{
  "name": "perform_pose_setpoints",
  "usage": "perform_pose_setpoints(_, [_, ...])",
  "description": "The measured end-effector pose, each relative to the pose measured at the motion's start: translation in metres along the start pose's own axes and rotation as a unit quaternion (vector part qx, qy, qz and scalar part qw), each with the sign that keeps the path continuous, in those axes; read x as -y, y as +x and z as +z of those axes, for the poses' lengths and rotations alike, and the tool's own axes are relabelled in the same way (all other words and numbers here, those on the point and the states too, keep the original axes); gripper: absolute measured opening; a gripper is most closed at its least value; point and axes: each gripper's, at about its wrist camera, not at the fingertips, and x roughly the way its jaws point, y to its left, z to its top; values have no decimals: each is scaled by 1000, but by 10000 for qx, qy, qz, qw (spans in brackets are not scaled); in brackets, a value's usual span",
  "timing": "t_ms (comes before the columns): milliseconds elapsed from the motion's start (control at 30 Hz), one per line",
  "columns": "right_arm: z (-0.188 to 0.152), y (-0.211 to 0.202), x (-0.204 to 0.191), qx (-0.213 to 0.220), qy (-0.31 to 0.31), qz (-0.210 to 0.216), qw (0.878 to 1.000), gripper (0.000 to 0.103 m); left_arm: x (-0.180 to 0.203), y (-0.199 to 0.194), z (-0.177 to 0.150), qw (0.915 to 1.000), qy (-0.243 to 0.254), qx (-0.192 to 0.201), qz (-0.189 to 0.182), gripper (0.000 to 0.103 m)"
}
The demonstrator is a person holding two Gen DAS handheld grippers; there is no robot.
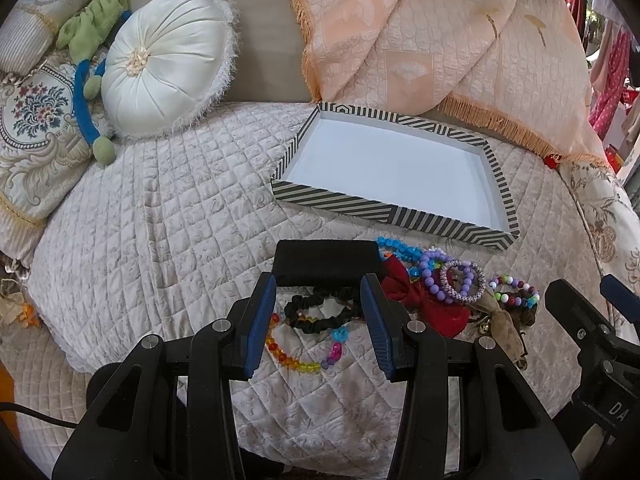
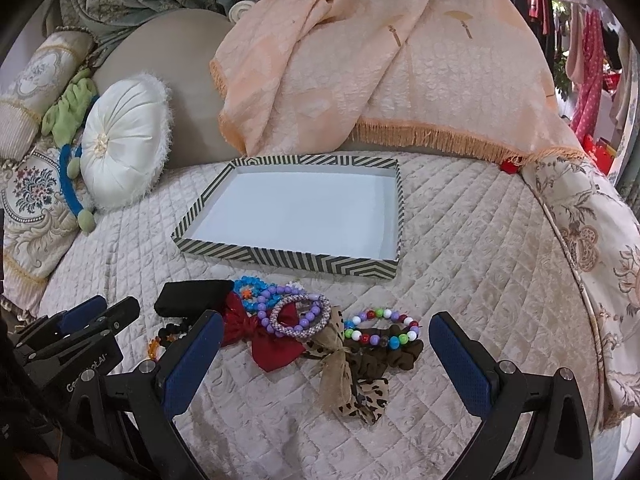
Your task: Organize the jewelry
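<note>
Jaws of our left gripper (image 1: 320,316) stand wide over a black fabric scrunchie (image 1: 320,310); our right gripper (image 2: 326,354) gapes around a brown scrunchie (image 2: 384,354). Beyond both we see the striped cardboard tray (image 2: 288,258) on the quilted bed (image 2: 460,240).

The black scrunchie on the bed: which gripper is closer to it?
Left. The left gripper hangs right over the black scrunchie, jaws open around it. The right gripper is off to its side, above the brown scrunchie.
</note>
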Motion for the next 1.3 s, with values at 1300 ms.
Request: perform_pose_setpoints(1300, [-6, 3, 1, -85, 54, 64, 9999, 102, 4, 4, -2, 10000, 46, -81, -13, 44])
